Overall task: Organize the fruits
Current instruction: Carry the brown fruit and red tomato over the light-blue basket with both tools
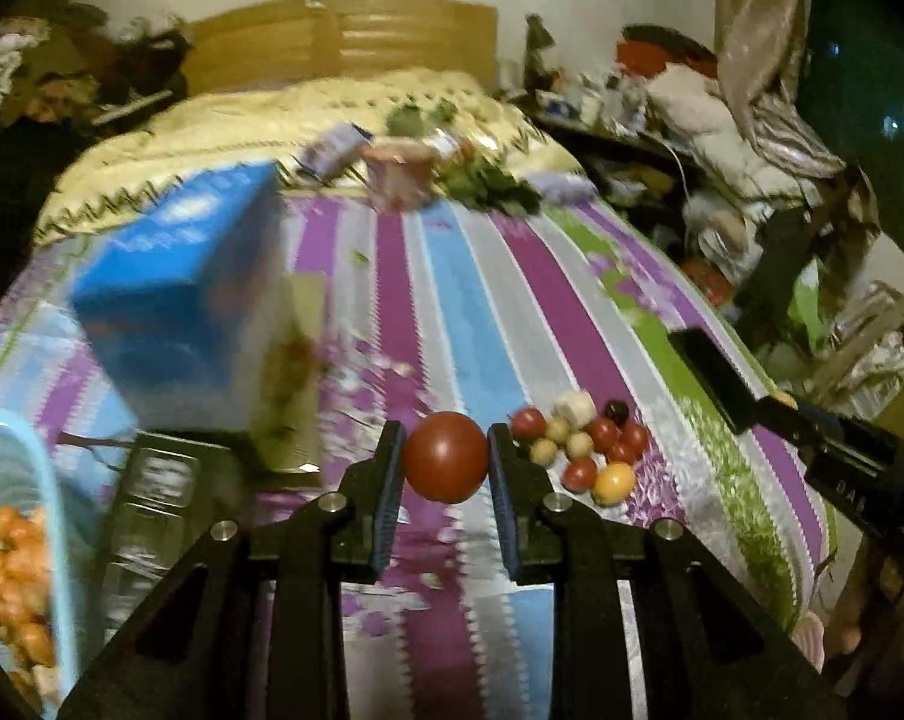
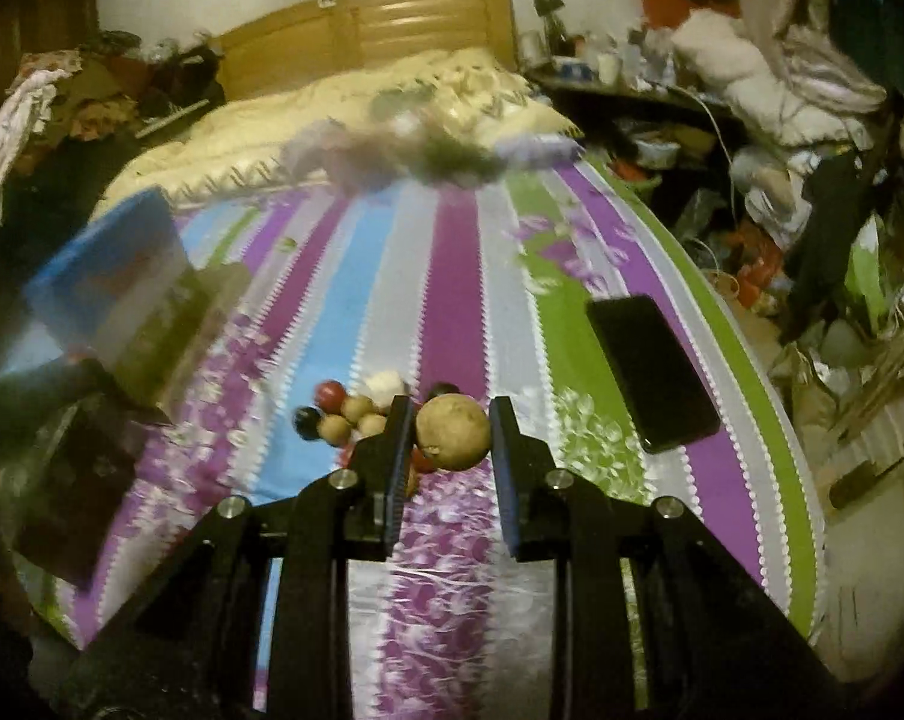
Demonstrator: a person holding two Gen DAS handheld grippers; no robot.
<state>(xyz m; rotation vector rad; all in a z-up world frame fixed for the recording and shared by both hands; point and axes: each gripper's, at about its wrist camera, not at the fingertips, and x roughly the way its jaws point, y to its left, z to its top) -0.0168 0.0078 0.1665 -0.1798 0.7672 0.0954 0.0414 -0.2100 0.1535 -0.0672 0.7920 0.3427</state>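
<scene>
basket (image 1: 62, 516), light blue, sits at far left of left wrist view w/ orange fruits (image 1: 14, 588) inside, blurred. next to it a blue box (image 1: 176, 294) stands on the striped bed sheet (image 1: 482, 300). at center the left claw (image 1: 446, 456) is clenched on a red tomato (image 1: 445, 456), both pads touching it, held above the sheet. just right of it lies the fruit pile (image 1: 584, 450): small red, beige, dark and one yellow piece, touching each other. further right a black phone (image 2: 650, 372) lies flat on the sheet. in right wrist view the right claw (image 2: 449, 435) is grasping a beige round fruit (image 2: 452, 432), just at the pile's right side.
</scene>
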